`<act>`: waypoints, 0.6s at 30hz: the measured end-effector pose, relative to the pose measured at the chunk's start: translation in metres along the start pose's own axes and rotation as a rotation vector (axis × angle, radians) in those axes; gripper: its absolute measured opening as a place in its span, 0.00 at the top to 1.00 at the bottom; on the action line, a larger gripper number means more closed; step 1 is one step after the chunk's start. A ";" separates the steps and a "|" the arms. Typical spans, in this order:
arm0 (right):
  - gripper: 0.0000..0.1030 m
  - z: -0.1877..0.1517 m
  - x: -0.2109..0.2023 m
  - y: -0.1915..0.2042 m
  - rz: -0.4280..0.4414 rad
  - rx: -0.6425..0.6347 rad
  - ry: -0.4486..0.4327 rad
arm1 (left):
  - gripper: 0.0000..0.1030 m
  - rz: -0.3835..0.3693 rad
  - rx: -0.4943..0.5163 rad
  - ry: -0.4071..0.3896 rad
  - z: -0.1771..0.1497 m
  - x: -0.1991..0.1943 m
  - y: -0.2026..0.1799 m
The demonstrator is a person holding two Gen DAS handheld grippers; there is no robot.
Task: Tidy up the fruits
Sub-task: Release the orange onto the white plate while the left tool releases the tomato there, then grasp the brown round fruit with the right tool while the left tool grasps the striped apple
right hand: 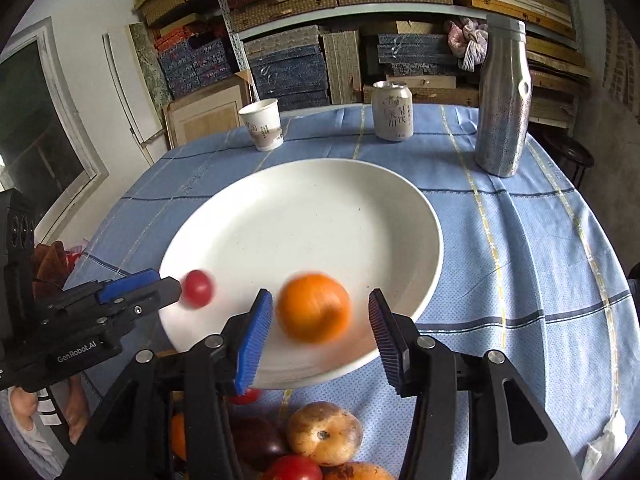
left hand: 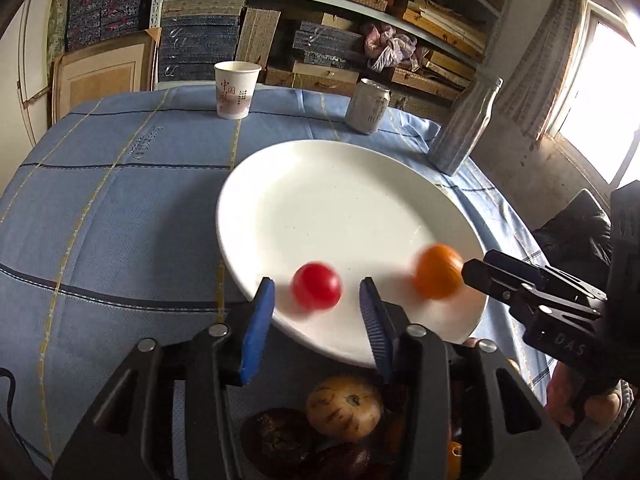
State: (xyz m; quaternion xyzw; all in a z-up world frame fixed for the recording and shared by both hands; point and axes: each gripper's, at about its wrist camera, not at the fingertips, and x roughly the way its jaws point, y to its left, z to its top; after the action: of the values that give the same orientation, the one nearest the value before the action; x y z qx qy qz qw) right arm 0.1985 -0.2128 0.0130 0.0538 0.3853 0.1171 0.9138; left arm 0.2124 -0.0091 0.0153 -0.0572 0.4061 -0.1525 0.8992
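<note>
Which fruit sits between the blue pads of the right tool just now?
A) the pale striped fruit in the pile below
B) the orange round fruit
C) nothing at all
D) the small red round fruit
B: in the right wrist view the orange round fruit lies on the white round plate between the right tool's blue pads, with gaps either side; the small red round fruit is by the left tool.

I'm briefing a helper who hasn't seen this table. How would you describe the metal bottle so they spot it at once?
Start at the white plate on the blue cloth. Behind it stand three containers in a row: a paper cup, a can and the metal bottle at the right end. It is the tallest of the three, silvery, with a narrower neck.
</note>
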 end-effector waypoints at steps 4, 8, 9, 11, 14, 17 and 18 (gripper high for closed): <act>0.45 -0.001 -0.026 0.004 0.010 -0.009 -0.062 | 0.52 -0.014 -0.016 -0.024 0.000 -0.016 0.002; 0.31 -0.011 -0.075 0.004 0.025 -0.007 -0.179 | 0.33 0.007 -0.028 -0.089 -0.009 -0.052 0.008; 0.28 -0.015 -0.086 0.004 0.024 -0.006 -0.203 | 0.31 0.029 -0.028 -0.119 -0.012 -0.064 0.010; 0.24 -0.033 -0.110 0.003 0.023 -0.005 -0.257 | 0.27 0.059 -0.033 -0.155 -0.023 -0.082 0.014; 0.22 -0.063 -0.126 -0.003 0.020 0.011 -0.278 | 0.27 0.068 -0.042 -0.161 -0.048 -0.100 0.018; 0.21 -0.095 -0.129 -0.013 0.018 0.040 -0.255 | 0.26 0.100 -0.033 -0.144 -0.085 -0.110 0.021; 0.20 -0.104 -0.128 -0.015 0.013 0.043 -0.241 | 0.25 0.115 -0.025 -0.138 -0.099 -0.112 0.021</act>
State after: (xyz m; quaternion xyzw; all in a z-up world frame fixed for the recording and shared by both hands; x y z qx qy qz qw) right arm 0.0398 -0.2594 0.0262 0.0896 0.2749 0.1076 0.9512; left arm 0.0732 0.0486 0.0246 -0.0554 0.3478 -0.0914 0.9314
